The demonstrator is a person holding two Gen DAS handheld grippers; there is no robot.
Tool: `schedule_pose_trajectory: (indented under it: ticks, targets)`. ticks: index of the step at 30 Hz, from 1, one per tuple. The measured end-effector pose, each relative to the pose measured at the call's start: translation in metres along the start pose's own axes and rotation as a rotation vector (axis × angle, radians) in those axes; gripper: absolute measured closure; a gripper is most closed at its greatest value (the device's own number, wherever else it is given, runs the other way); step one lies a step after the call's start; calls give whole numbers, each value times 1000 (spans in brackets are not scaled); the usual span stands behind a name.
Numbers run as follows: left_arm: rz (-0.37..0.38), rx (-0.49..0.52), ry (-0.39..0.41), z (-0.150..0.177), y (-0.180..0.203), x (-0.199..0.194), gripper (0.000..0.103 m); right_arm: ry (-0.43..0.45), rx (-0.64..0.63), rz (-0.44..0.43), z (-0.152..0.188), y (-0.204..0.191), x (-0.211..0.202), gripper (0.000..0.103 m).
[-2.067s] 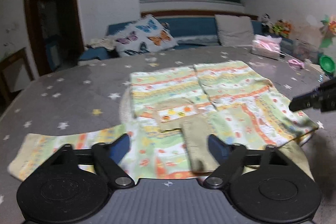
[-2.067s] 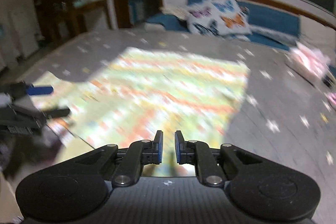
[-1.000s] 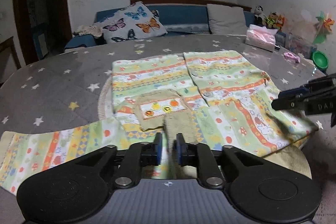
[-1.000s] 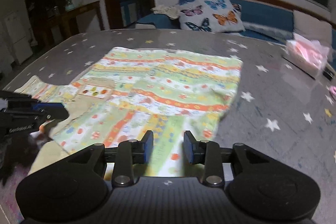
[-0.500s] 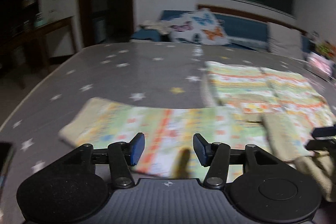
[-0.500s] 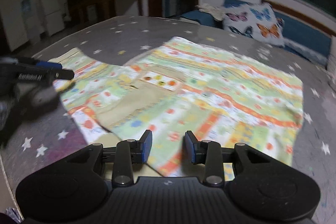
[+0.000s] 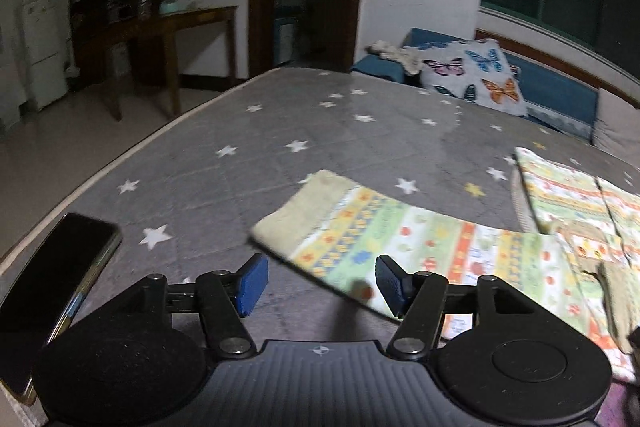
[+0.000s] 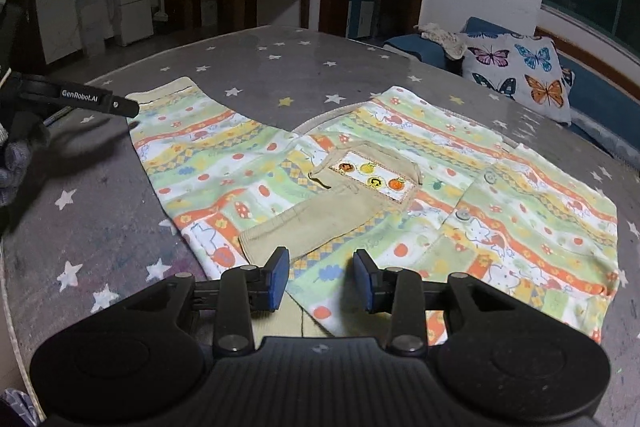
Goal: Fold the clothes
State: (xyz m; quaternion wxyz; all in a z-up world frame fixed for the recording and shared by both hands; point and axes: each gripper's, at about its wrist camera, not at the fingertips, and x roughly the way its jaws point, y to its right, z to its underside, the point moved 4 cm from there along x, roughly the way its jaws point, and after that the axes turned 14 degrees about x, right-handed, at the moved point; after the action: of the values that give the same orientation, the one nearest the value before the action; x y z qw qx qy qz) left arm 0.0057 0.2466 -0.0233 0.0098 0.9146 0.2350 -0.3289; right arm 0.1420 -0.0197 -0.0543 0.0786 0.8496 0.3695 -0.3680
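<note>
A child's striped shirt in green, orange and yellow lies flat on the grey star-print bed cover. One sleeve is folded in, and its beige cuff rests on the chest. The other sleeve stretches out to the left and ends in a beige cuff. My left gripper hovers at that sleeve's near edge. Its jaws are opening, with no cloth pressed between them. One of its fingers shows in the right wrist view beside the cuff. My right gripper stands open over the shirt's near hem.
A dark phone lies at the bed's near left corner. A butterfly pillow leans on a blue sofa behind the bed. The bed's left edge drops to the floor, with a wooden table beyond. A gloved hand holds the left gripper.
My left gripper let go of the folded-in sleeve at the shirt's middle, swung left to the outstretched sleeve and opened wide. My right gripper turned left along the near hem.
</note>
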Motion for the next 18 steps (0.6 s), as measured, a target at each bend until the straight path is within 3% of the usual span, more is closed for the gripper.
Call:
schedule_pose_trajectory:
  ticks: [8,13,14,15,18]
  targets:
    - [-15,-74,-18,-1,-18,18,43,12,9,-1,-2,2,-7,68]
    - [-11,-88,-18,-7,-20,29,60,23,19,-2,-3,3,-12,68]
    - [-9,-90,-18,-8,-21,30,68,25,21,-2,-3,3,-14,67]
    - [-7,-93,-18,-8,-21,31,82,30,26,-2,-3,4,-15,67]
    - [15,-122,-16,-12,-23,30,96,42,44,0,-4,7,-21,67]
